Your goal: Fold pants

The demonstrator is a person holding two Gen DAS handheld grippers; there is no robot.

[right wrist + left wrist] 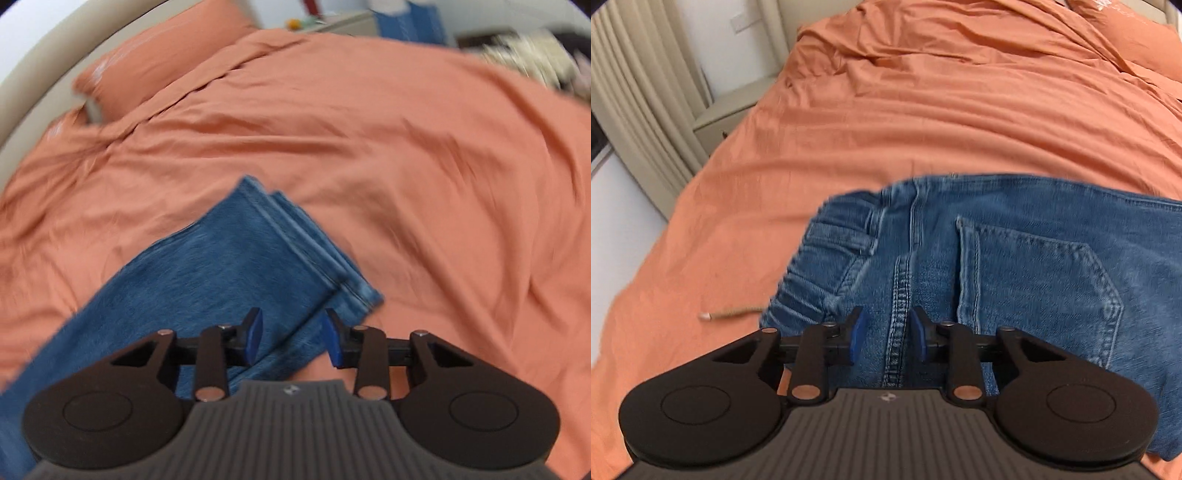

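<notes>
Left jaws: the left gripper (886, 338) has its two blue pads a little way apart, and nothing is between them. They hang just above the seat seam of the pants.
Right jaws: the right gripper (291, 341) is partly open too, with nothing held. It hangs over the leg end, near the hems.
Pants: the blue denim pants (1015, 266) lie flat on the bed, one leg stacked on the other. The waist end with its back pocket (1041, 280) shows in the left view. The stacked leg hems (332, 266) show in the right view.
How they will handle: denim is soft and floppy but thick, and a bit heavy (it will sag if you lift it by one spot). It is not slippery and will not break.
Where to hold: I would pinch the stretchy waistband (827, 258) with the left jaws and the hems with the right, taking both layers at once so they stay lined up.
Bed: the wrinkly orange bed sheet (923, 122) is soft, so the jaws could grab it by mistake.
Other things: a thin tan cord with a white tip (729, 314) lies on the sheet just beside the waistband. An orange pillow (159, 62) sits well away at the head of the bed.
In the way: nothing lies on top of the pants.
</notes>
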